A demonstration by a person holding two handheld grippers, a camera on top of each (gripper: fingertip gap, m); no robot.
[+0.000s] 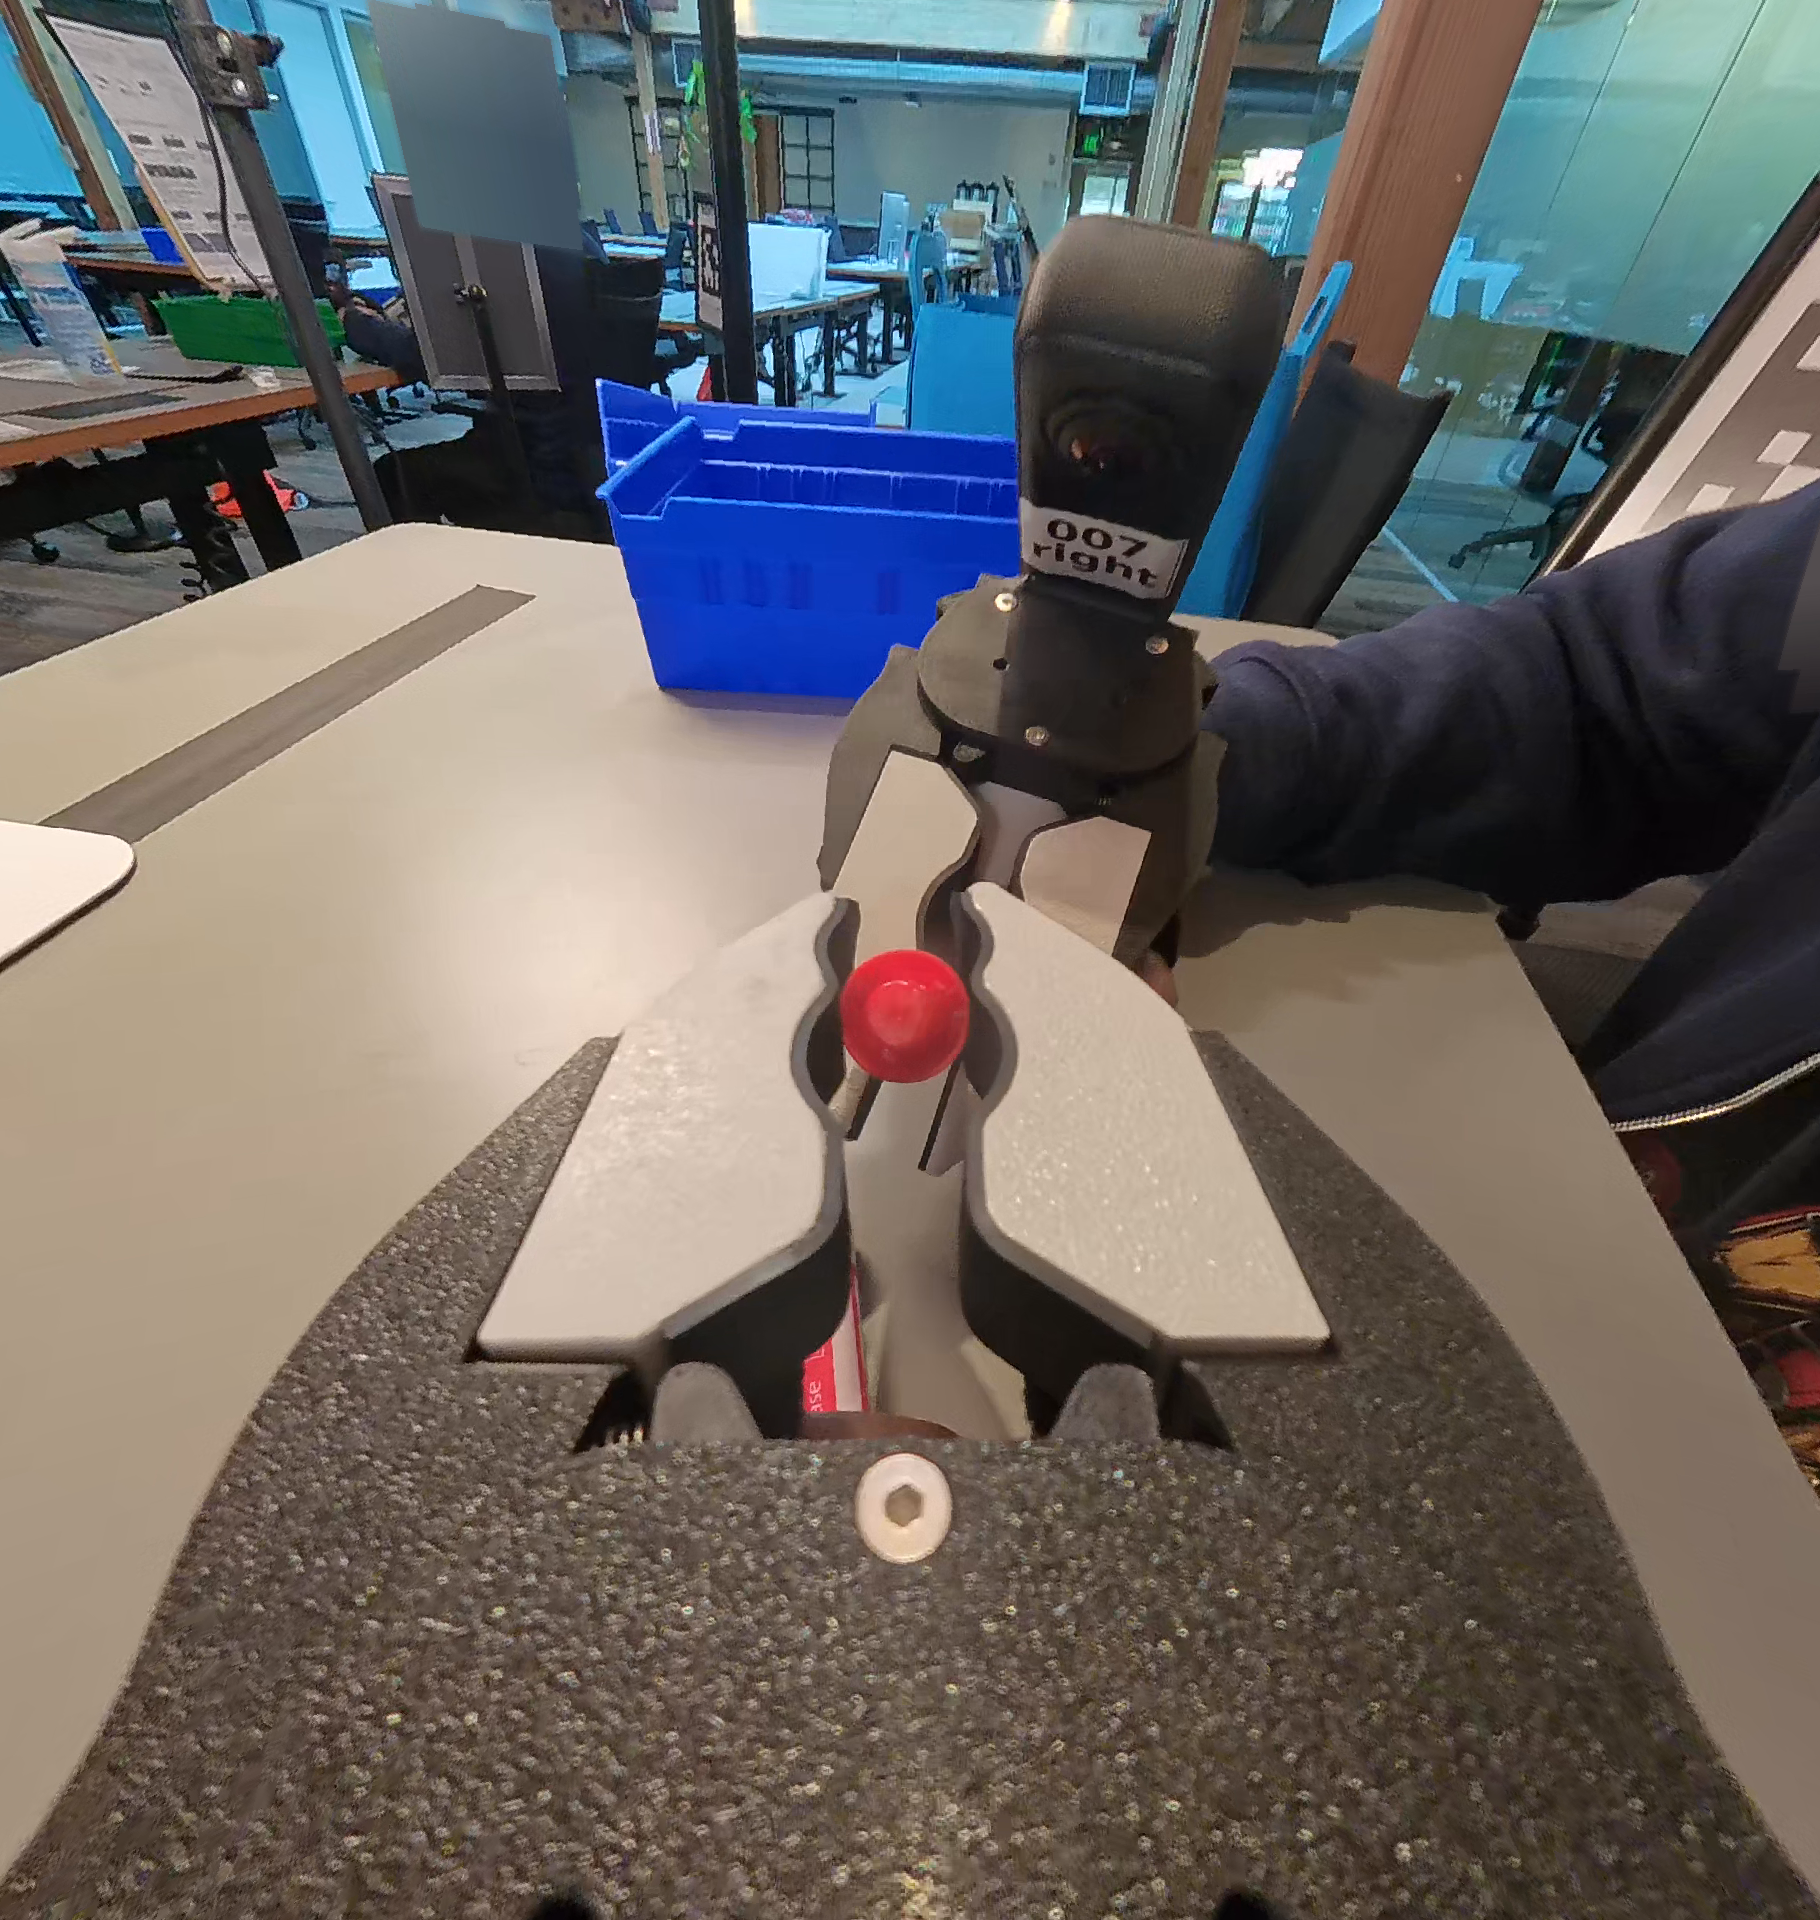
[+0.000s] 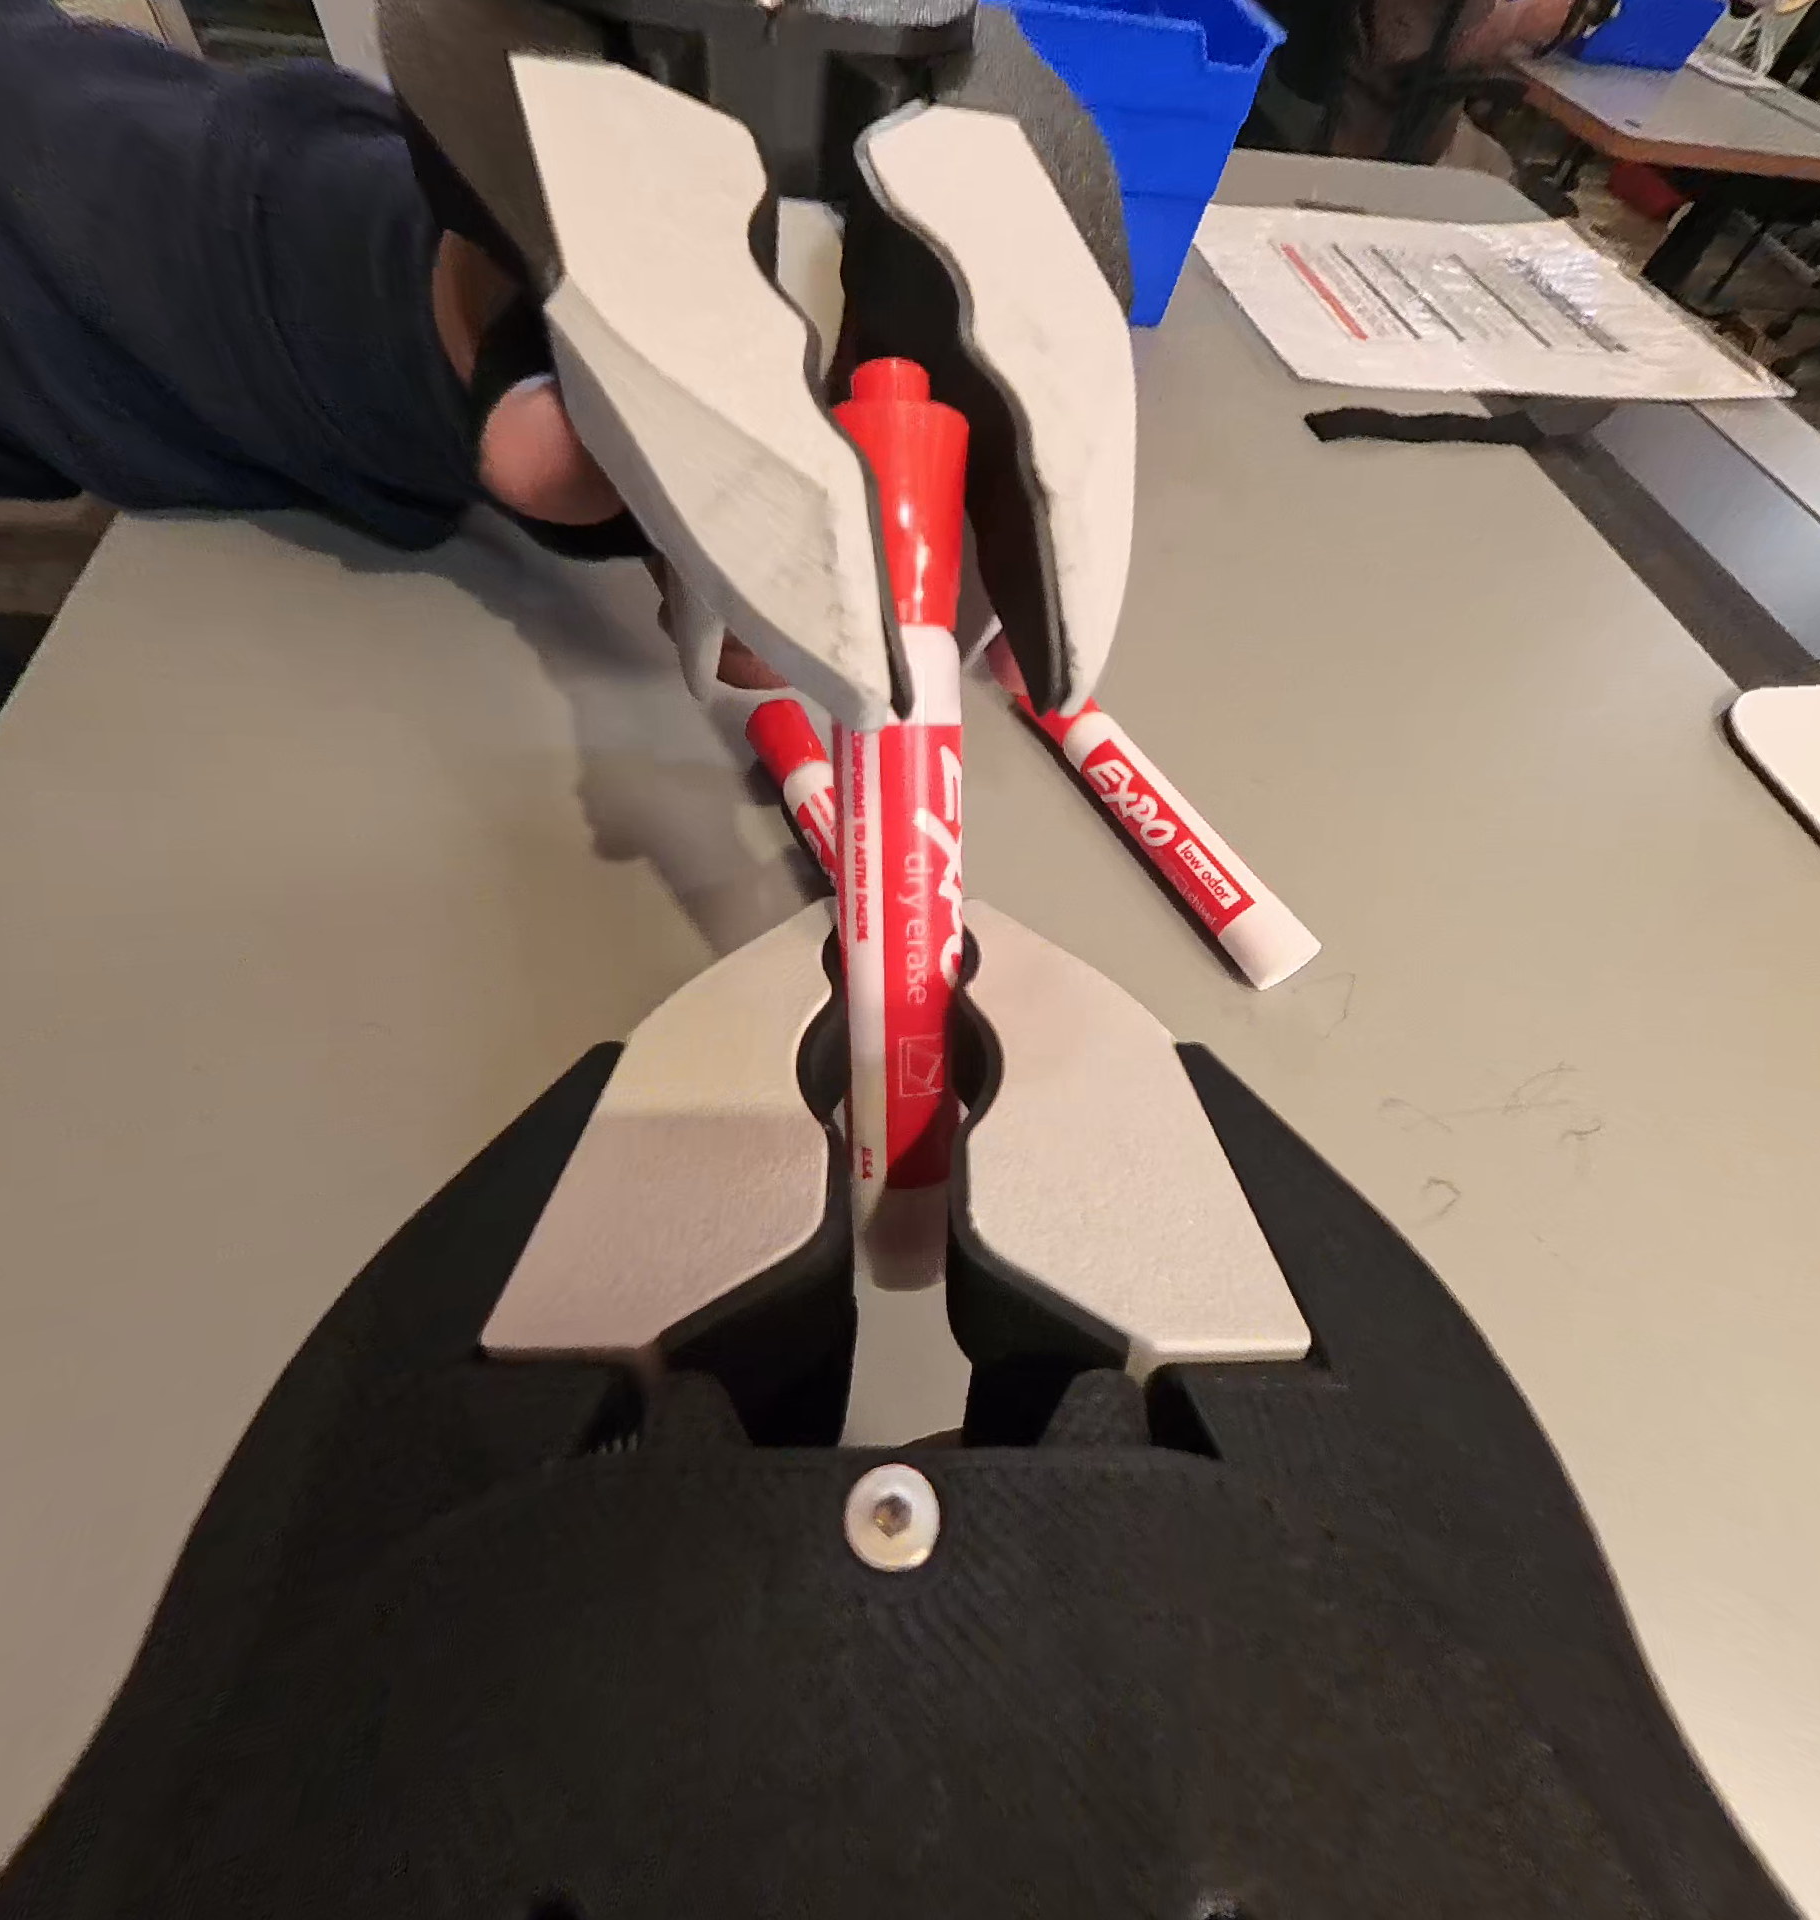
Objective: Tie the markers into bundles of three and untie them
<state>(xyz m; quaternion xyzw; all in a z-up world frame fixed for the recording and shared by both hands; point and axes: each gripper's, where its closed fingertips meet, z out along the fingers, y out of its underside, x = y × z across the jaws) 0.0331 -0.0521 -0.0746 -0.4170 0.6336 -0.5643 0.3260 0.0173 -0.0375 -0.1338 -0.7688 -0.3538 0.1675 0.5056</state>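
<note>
red marker (image 1: 904, 1016) between hand-held gripper (image 1: 904, 935) fingers

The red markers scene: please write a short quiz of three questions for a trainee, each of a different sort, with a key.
1. True or false: two red markers lie on the grey table while a third is lifted off it.
2. Multiple choice: the lifted marker is held by
A. the left gripper only
B. the right gripper only
C. both grippers
3. Fill in: beyond the grippers, on the table, stands a ____ plastic bin.

Key
1. True: one marker lies to the right, another partly hidden behind the lifted one.
2. C: the right gripper clamps the barrel, the left gripper closes near the red cap.
3. Blue.
</note>
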